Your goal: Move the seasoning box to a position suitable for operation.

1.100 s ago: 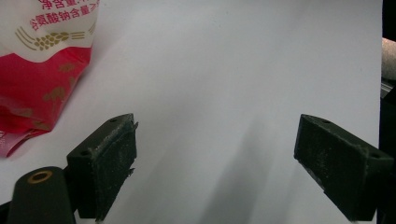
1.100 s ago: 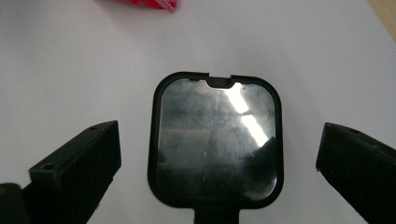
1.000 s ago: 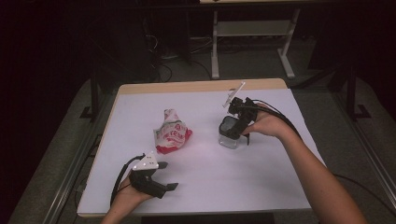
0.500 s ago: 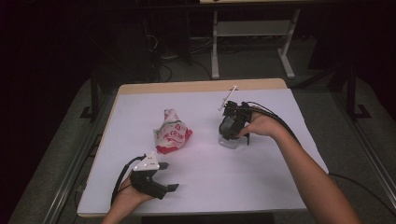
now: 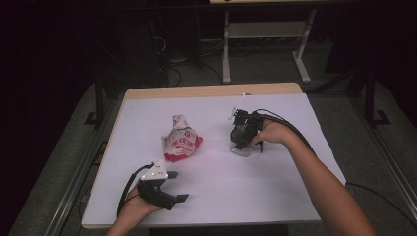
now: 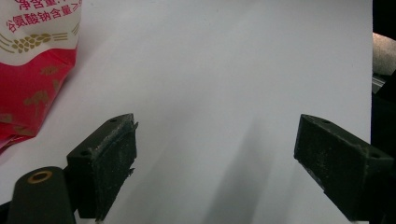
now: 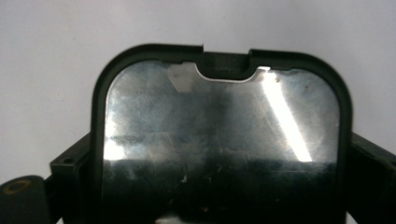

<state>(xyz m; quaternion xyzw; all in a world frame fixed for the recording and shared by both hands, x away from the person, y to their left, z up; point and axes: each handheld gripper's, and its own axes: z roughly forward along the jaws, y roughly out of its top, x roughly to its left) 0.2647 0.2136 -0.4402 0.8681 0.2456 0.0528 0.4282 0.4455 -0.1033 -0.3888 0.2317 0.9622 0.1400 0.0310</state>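
A small clear container with a black-rimmed lid (image 5: 241, 151) stands on the white table (image 5: 275, 196), right of centre. My right gripper (image 5: 242, 144) points down over it. In the right gripper view the container (image 7: 219, 116) sits between the two black jaws, which have just been closing and now lie against its sides. A crumpled red and white bag (image 5: 180, 140) lies mid-table. My left gripper (image 5: 179, 186) rests near the front left edge, open, with bare table between its jaws. In the left gripper view (image 6: 215, 158) the bag (image 6: 32, 56) shows at upper left.
Behind the table stands a white-legged frame (image 5: 265, 34) on a grey floor with cables (image 5: 172, 73). A black cable (image 5: 290, 125) trails from the right gripper over the table's right side. The table's wooden far edge (image 5: 211, 91) is bare.
My right gripper has moved left and down onto the container. The left gripper and the bag have stayed where they were.
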